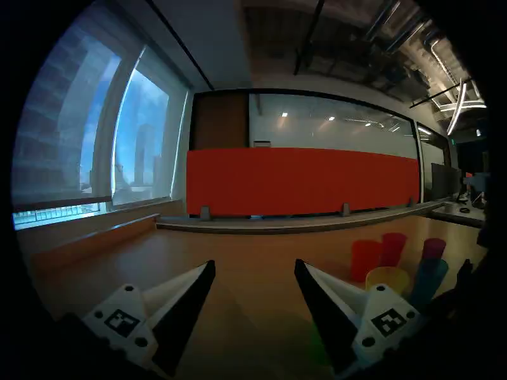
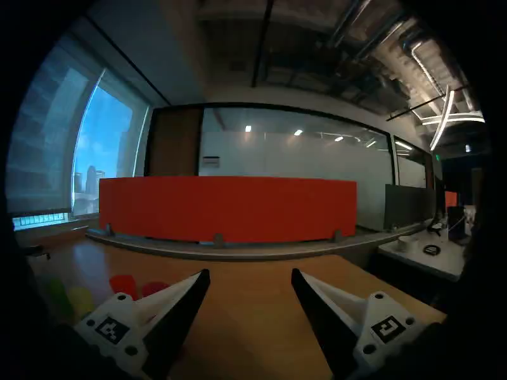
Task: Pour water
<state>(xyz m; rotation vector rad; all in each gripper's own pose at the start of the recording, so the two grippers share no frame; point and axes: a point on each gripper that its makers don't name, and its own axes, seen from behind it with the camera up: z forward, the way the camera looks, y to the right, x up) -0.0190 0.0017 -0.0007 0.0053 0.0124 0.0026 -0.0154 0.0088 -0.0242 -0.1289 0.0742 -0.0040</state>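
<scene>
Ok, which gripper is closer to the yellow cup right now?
Left, it seems. The yellow cup sits just right of the left gripper, looking large; from the right gripper it lies off left, smaller and farther.

Wooden desk (image 1: 253, 253) in front, backed by a red partition screen (image 1: 304, 180). Behind that, a frosted glass wall (image 1: 329, 126). Tall windows (image 1: 139, 145) at left, city towers outside. Overhead, exposed pipes (image 2: 355, 31) and strip lights (image 2: 443, 117). Far right, a dark monitor (image 1: 445, 180) and a white neighbouring desk (image 2: 443, 259).
</scene>
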